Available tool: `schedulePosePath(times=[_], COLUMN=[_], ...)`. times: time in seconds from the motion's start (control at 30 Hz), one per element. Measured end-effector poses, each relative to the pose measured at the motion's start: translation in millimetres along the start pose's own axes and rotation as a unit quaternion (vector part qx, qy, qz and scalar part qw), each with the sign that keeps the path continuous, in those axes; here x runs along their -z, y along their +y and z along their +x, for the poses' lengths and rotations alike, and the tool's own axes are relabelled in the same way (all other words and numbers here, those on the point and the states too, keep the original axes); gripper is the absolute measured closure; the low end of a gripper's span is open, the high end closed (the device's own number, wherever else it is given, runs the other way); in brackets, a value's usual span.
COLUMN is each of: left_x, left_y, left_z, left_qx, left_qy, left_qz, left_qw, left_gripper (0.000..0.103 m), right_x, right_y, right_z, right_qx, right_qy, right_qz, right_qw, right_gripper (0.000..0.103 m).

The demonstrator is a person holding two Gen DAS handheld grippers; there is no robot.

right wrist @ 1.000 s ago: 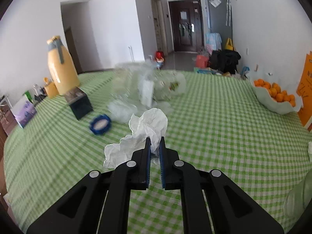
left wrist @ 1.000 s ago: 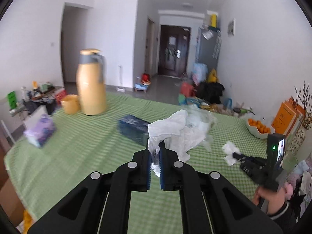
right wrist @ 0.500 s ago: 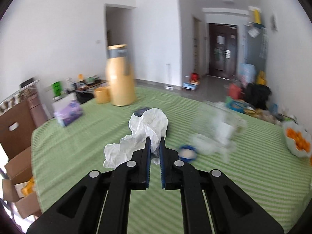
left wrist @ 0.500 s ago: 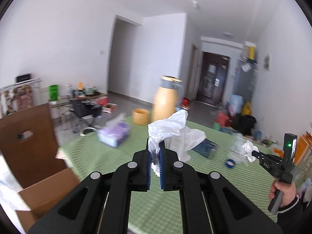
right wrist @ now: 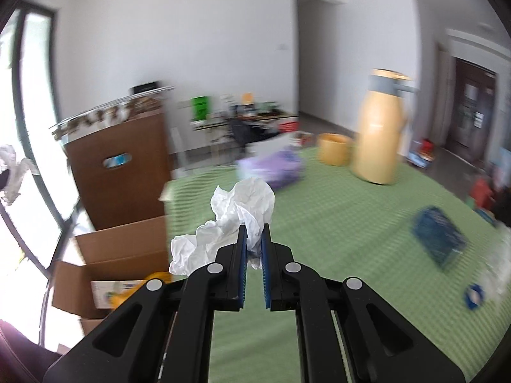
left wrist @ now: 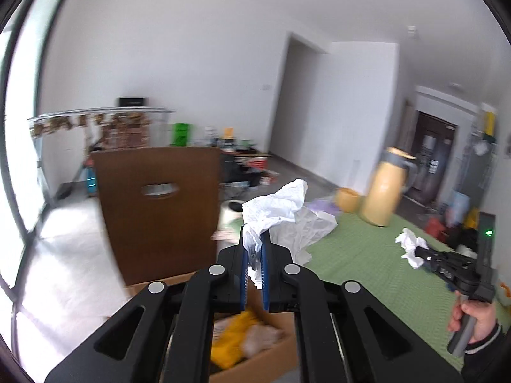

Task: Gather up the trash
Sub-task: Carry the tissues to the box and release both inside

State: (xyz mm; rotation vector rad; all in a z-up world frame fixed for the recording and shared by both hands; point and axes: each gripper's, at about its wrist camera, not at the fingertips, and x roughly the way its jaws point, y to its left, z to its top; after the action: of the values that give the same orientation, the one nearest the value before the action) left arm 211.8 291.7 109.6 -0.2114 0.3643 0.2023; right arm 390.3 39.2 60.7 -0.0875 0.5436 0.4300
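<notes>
My two wrist cameras look forward and slightly down along my fingers, both sharing the green checked tablecloth (left wrist: 367, 249) (right wrist: 319, 223) and tall yellow flask (left wrist: 383, 191) (right wrist: 380, 134).

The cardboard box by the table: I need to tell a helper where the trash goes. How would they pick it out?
Start at the green checked table and go to its end nearest the tall window. On the floor there, in front of a brown board with a handle slot, sits the open cardboard box. Unlike the board, its flaps stand open and something yellow lies inside.
</notes>
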Motion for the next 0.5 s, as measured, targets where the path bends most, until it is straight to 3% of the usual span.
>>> schedulePosePath(times=[0.13, 0.27, 0.5], left_x=[20.0, 49.5, 111.2], left_y=[55.4, 105.5, 133.8], left_z=[9.0, 37.5, 89.5], left_qx=[-0.047, -0.07, -0.074], left_qy=[0.029, 0.088, 0.192], left_qz=[-0.024, -0.053, -0.082], left_qw=[0.9982, 0.9922, 0.9752], left_gripper=[0.099, 0.099, 0.099], right_x=[-0.5, 12.7, 54.4], right_y=[66.5, 119.7, 188.9], right_z=[35.8, 75.6, 144.2], right_qx=[-0.064, -0.109, -0.177], right_qy=[0.023, 0.065, 0.166], right_qz=[-0.038, -0.074, -0.122], right_qw=[0.997, 0.989, 0.962], right_gripper=[0.095, 0.095, 0.095])
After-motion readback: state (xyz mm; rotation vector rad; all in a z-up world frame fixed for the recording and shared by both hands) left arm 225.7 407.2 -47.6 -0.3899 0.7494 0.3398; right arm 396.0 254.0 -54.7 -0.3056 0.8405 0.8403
